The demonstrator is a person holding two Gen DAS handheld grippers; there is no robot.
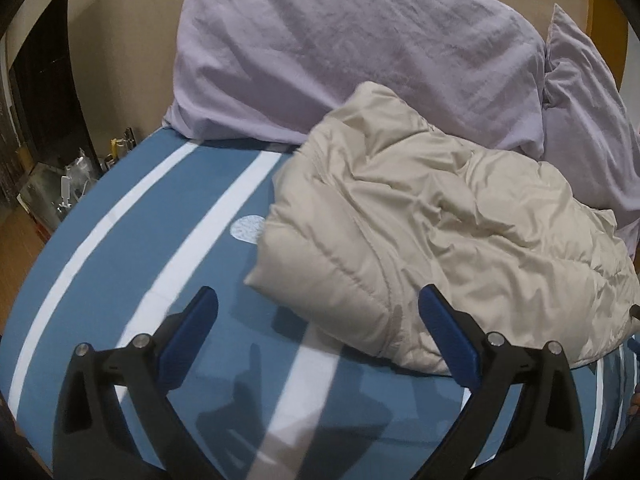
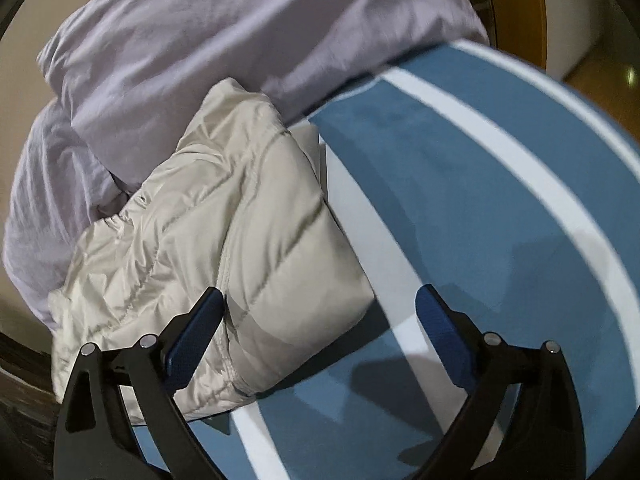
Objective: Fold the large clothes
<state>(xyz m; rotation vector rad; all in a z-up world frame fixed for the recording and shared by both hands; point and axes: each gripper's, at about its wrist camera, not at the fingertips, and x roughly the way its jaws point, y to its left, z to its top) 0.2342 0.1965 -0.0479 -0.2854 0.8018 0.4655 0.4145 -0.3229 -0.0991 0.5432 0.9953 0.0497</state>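
A beige quilted puffer jacket [image 1: 420, 232] lies folded in a bundle on a blue bed sheet with white stripes [image 1: 160, 248]. My left gripper [image 1: 318, 300] is open and empty, hovering just above the sheet at the jacket's near left corner. In the right wrist view the jacket [image 2: 224, 240] lies left of centre on the sheet [image 2: 500, 208]. My right gripper [image 2: 320, 300] is open and empty, with its left finger [image 2: 196, 332] over the jacket's near edge and its right finger over bare sheet.
A large lilac duvet [image 1: 340, 48] is piled behind the jacket, and shows in the right wrist view [image 2: 180, 40]. A lilac pillow [image 1: 588, 120] lies at the right. Clutter [image 1: 68, 184] sits on the floor past the bed's left edge.
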